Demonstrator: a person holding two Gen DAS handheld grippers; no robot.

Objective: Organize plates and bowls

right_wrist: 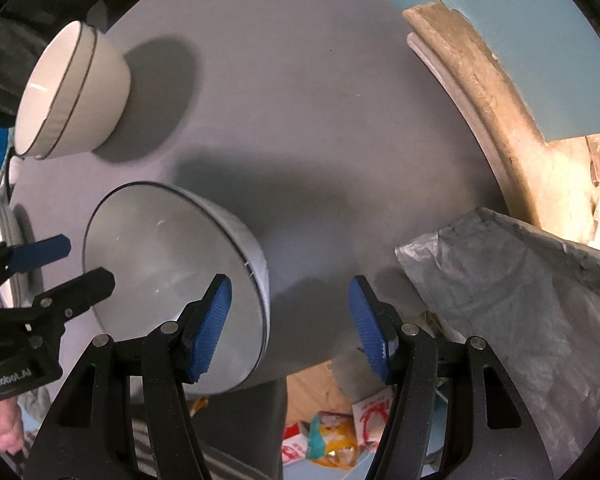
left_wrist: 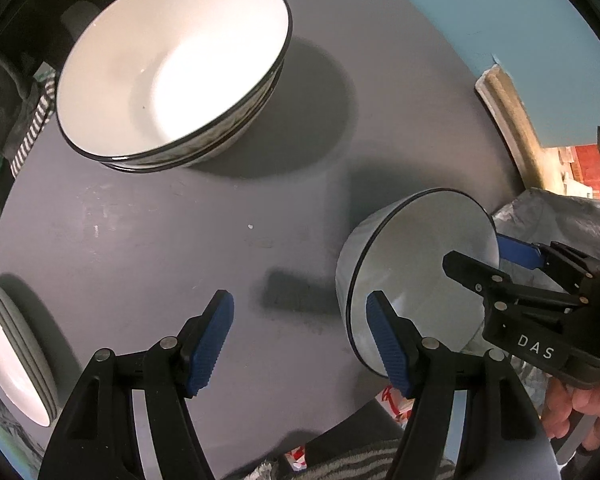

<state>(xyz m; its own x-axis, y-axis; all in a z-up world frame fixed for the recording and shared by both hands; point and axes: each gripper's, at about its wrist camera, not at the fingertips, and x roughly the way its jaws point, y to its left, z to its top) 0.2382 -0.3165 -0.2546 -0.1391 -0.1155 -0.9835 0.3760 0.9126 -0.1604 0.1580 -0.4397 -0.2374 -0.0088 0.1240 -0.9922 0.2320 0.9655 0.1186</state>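
A stack of white bowls with black rims (left_wrist: 172,68) stands at the far side of the round grey table (left_wrist: 140,240); it also shows in the right wrist view (right_wrist: 72,92). A single white bowl (left_wrist: 412,264) stands near the table's front right edge, also in the right wrist view (right_wrist: 172,276). My right gripper (right_wrist: 290,326) is open, its left finger inside that bowl and its right finger outside the rim. My left gripper (left_wrist: 300,344) is open and empty over the table, left of that bowl. White plates (left_wrist: 12,348) are stacked at the left edge.
A crumpled grey plastic sheet (right_wrist: 512,300) lies at the table's right edge. A beige moulding (right_wrist: 488,92) runs along a blue wall (right_wrist: 520,12). Packets and litter (right_wrist: 336,432) lie on the floor below the table's front edge. Striped cloth (left_wrist: 32,128) hangs at the left.
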